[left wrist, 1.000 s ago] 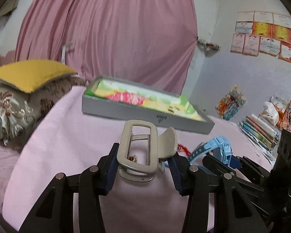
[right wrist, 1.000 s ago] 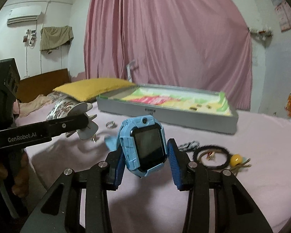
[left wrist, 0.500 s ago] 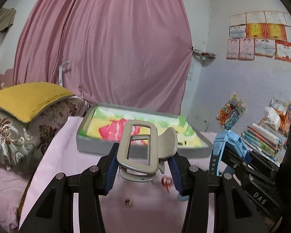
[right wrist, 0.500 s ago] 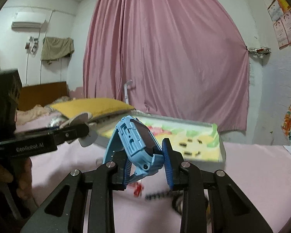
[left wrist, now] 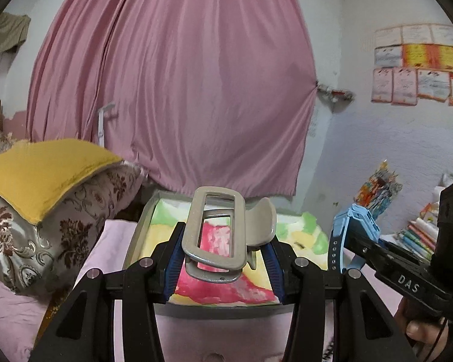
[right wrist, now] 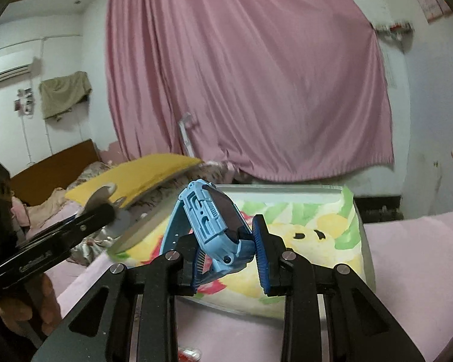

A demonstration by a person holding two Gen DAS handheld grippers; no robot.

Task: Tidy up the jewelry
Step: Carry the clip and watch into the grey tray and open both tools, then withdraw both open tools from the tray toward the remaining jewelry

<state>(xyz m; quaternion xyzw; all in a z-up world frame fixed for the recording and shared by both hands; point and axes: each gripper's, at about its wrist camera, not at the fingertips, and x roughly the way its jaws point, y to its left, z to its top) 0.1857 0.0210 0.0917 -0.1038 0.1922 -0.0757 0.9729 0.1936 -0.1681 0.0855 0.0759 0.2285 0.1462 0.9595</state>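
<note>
Left gripper (left wrist: 223, 259) clamps hair claw (left wrist: 216, 238), frame centre | right gripper (right wrist: 228, 256) pinches blue watch (right wrist: 214, 226), tilted | I hold both over tray (right wrist: 367, 259) | 2 pieces carried, none released yet

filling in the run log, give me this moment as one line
left tongs: shut on hair claw clip | right tongs: shut on blue watch | both above tray
</note>
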